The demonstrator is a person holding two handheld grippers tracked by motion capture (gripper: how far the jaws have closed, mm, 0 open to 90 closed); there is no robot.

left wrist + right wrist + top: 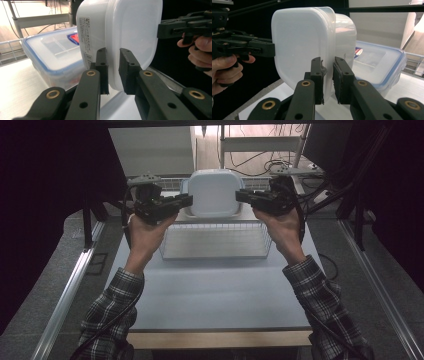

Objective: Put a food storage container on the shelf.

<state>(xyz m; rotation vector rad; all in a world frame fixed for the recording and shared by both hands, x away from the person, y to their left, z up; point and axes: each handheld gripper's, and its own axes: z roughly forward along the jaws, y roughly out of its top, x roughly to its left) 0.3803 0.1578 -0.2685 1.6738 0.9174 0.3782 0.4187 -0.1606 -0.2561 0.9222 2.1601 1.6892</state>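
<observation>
**Two grippers hold a white tub on edge above the table**

From the left, a person in plaid sleeves raises the left gripper [186, 200], its jaws nipped on the rim of a white plastic container [215, 192] with a lid. In the left gripper view the two black pads clamp the lid's lip [113, 62], and a printed label [86, 37] runs down the tub's side wall. The container is clear of the table [215, 295], tipped on its side so the lid faces the person, and hangs between the two hands over the far half of the tabletop. What is inside the tub cannot be told through its milky walls.

Below it sits a wire basket [216, 241], with nothing visible in it from above. Behind the held tub, in both gripper views, rests a clear storage box with a blue-edged lid [53, 53]; a red and blue mark shows on its top, and its contents are too blurred to name.

At the right, the right gripper [242, 196] pinches the opposite rim, its pads pressed on the lid's edge [328, 65].
</observation>
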